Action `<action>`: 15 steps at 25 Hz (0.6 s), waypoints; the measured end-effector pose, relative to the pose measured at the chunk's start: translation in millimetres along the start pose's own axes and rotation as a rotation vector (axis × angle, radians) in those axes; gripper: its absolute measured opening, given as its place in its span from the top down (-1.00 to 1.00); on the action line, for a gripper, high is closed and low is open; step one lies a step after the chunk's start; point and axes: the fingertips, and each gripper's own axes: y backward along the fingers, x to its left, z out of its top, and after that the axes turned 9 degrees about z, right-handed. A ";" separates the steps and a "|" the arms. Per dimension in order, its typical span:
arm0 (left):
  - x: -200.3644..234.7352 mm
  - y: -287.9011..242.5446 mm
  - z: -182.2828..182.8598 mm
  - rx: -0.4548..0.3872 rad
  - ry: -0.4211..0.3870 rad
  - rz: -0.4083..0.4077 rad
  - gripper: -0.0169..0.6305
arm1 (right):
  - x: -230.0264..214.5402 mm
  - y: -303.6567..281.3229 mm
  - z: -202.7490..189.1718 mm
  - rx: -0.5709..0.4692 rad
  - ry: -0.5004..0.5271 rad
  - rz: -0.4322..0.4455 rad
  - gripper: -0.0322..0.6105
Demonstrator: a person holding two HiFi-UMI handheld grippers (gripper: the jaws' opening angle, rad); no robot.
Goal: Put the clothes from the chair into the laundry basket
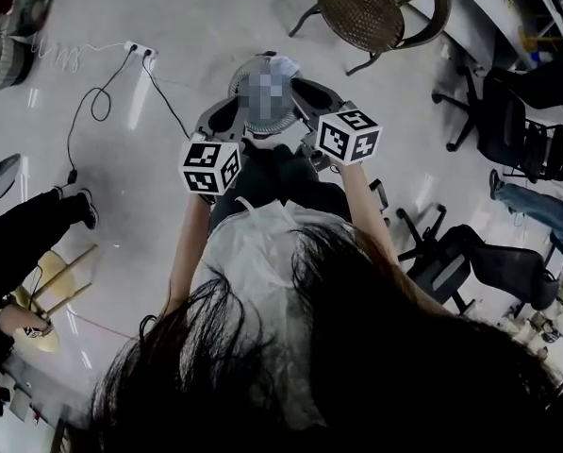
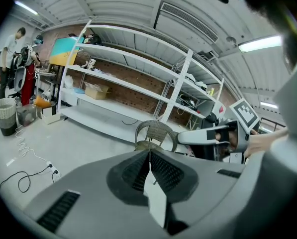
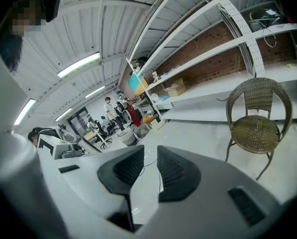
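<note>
Our two grippers are hovering empty: left gripper [image 2: 149,151] with jaws touching, right gripper [image 3: 150,151] with jaws a narrow gap apart. One round mesh laundry basket [image 1: 236,88] is sitting on the floor beneath them; one wicker chair [image 3: 257,118] is standing beyond.

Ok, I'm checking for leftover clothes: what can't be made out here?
- Head view: a mosaic patch covers the round meshed thing, so whether it is the basket is unclear.
- Head view: hair hides whatever lies in the lower part of the picture.
- Head view: the dark mass at the centre, garment or trousers, cannot be told.
- Left gripper view: the far bin is too small to see inside.
</note>
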 end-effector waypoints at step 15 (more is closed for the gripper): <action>-64.3 32.0 6.3 -0.085 -0.012 0.090 0.89 | 28.0 76.0 -15.2 0.022 0.076 0.119 0.66</action>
